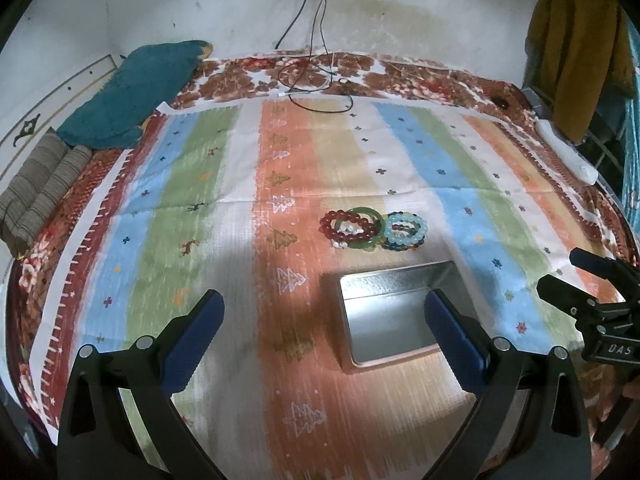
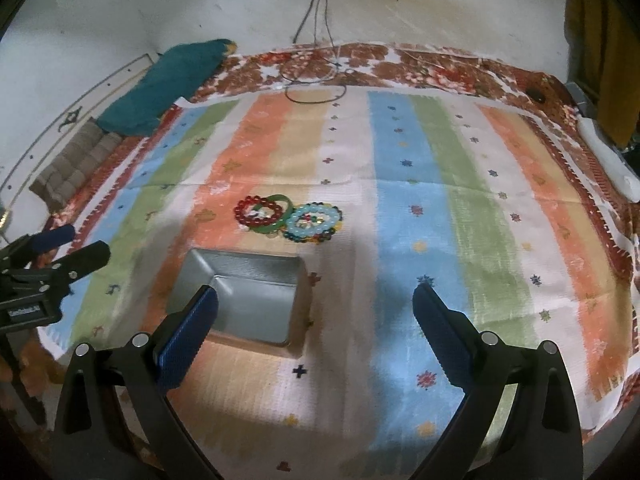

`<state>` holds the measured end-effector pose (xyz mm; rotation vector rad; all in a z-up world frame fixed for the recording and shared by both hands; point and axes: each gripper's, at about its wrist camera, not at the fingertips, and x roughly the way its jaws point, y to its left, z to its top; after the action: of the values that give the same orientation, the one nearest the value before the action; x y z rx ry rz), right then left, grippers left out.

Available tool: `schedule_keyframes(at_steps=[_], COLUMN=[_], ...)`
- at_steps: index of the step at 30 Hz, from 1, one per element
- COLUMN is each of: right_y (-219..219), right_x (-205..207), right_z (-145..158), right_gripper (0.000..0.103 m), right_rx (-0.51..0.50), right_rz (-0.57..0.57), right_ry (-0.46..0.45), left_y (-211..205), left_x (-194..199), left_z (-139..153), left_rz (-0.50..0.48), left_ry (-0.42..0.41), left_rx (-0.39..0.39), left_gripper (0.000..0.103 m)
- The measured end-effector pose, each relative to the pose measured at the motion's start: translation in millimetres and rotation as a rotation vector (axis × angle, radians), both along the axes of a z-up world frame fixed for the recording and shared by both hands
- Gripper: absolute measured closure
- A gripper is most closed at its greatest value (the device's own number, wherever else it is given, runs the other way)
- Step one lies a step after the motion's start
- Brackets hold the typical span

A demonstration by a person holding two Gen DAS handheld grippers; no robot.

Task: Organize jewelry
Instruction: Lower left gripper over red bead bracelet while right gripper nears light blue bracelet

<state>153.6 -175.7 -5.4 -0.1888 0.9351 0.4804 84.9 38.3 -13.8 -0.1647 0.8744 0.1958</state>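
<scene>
A small pile of bracelets lies on the striped cloth: a red bead bracelet (image 1: 347, 225) (image 2: 256, 211), a green bangle (image 1: 362, 236) (image 2: 280, 216) and light blue bead bracelets (image 1: 405, 228) (image 2: 314, 220). Just in front of them stands an open metal tin (image 1: 394, 316) (image 2: 244, 296) with nothing inside. My left gripper (image 1: 324, 312) is open, held above the cloth to the tin's left, its right finger overlapping the tin. My right gripper (image 2: 316, 304) is open too, to the tin's right. Each gripper shows at the edge of the other's view.
The striped cloth (image 1: 192, 184) covers a floral bedspread (image 1: 360, 68). A teal pillow (image 1: 132, 92) and folded blankets (image 1: 36, 188) lie at the far left. Cables (image 1: 316, 84) trail from a wall socket onto the bed. A mustard garment (image 1: 576, 48) hangs at right.
</scene>
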Motion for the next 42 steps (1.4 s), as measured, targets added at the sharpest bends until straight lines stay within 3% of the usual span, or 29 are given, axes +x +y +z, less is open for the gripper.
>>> schedule_keyframes(at_steps=[10,32,42], right_y=[8,34,42], right_x=[28,82,107], right_z=[-4,-35,-51], right_gripper=[0.004,0.004,0.005], right_rx=[-0.029,-0.092,-0.114], right_rz=[-0.031,-0.031,-0.043], right_ry=[-0.01,0.109,0.162], left_y=[9,29,34], left_x=[27,97,124], left_z=[-5,-39,-55], left_rz=[0.002,-0.004,-0.015], left_ry=[0.035,0.158,0.201], left_rx=[-0.005,-0.005,-0.005], left_gripper=[0.006,0.006,0.012])
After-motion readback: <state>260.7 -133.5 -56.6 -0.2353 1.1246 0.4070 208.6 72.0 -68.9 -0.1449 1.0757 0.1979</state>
